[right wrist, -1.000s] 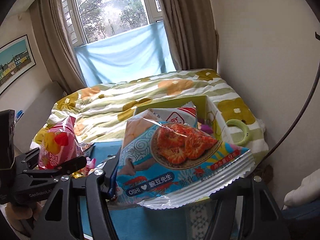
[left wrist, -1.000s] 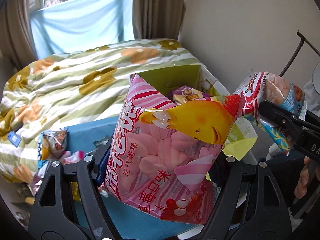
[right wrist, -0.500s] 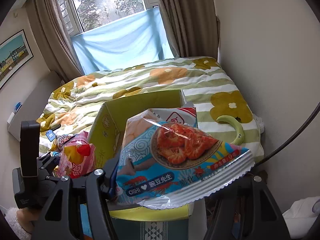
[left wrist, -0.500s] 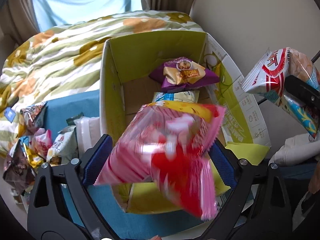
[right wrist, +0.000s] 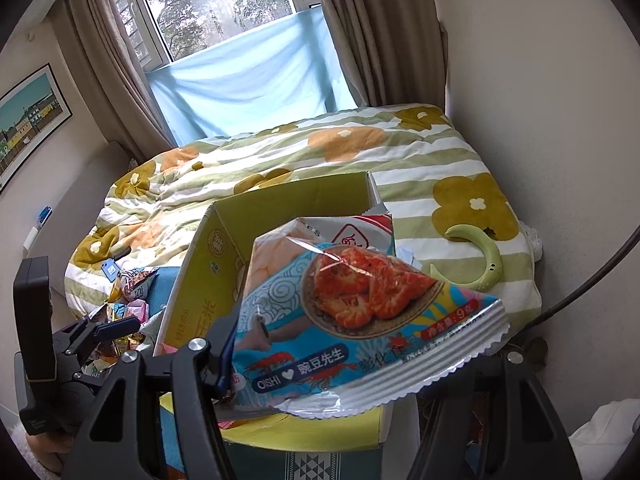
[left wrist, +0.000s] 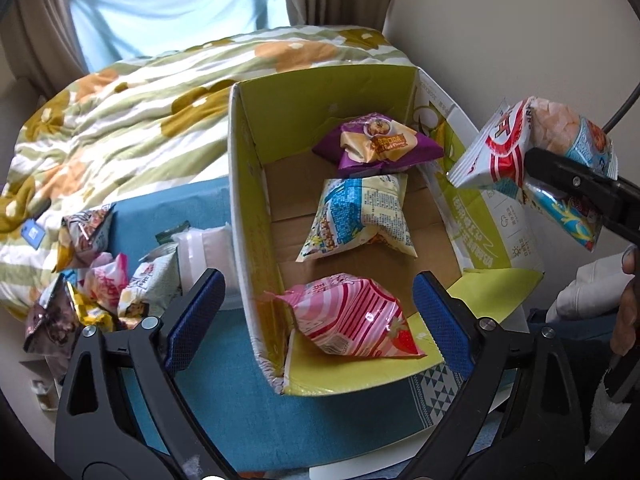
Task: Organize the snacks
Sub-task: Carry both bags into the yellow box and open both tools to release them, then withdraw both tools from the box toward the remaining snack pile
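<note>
now pink bag point(left wrist: 352, 317) in box point(left wrist: 244, 216), left tool point(left wrist: 316, 312) open

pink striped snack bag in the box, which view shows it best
The left wrist view: the pink striped plastic snack bag lies fully visible at the near end of the open yellow-green cardboard box. In the right wrist view, only a pink sliver shows behind the blue shrimp cracker bag held by the right tool.

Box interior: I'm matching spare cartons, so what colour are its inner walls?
Lime green on the box walls; clearest from the left wrist view.

Black gripper point(left wrist: 316, 312) frames, blue pads (silver screws), possibly textured.
</note>
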Tool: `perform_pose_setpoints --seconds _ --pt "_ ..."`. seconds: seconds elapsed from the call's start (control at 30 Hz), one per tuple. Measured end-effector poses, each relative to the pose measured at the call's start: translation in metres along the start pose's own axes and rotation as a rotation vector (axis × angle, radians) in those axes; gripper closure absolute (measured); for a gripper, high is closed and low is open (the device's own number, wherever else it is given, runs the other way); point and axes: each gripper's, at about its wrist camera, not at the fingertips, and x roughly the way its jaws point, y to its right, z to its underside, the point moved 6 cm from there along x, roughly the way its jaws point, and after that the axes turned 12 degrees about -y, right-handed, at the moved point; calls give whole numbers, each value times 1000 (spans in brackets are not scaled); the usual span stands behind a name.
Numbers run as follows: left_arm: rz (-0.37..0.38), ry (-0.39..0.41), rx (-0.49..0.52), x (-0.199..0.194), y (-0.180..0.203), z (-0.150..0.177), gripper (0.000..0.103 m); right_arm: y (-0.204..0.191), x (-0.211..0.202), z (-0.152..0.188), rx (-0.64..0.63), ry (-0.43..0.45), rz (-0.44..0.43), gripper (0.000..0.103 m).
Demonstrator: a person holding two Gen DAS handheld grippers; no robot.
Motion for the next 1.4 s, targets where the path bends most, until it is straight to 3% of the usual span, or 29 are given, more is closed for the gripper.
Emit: perform_pose_setpoints --seconds 0.27,0.4,0.43,0.47,0.53,0.83,1.0,1.4 --pt "-37 14 -66 -9 -19 22 9 -13 39 27 -50 -155 1 42" --pt "-33 23 -87 -14 -22 29 9 -13 45 34 -46 -182 -18 40" --pt "-32 26 -91 -16 -23 30 9 -13 44 35 -42 -178 -17 33" --pt "-32 28 -93 -17 -23 31 9 -13 42 35 -35 -172 -19 16" --pt "-37 32 -98 -18 -21 34 9 -12 37 36 -23 -139 -34 3" --pt "-39 63 -115 -36 -14 51 9 -15 21 49 -54 -129 -40 2" --pt "-82 94 -105 -56 -18 58 9 -19 7 48 -83 -94 -23 2" --pt "-61 178 -110 -105 -69 92 9 -72 -53 60 -115 64 70 2"
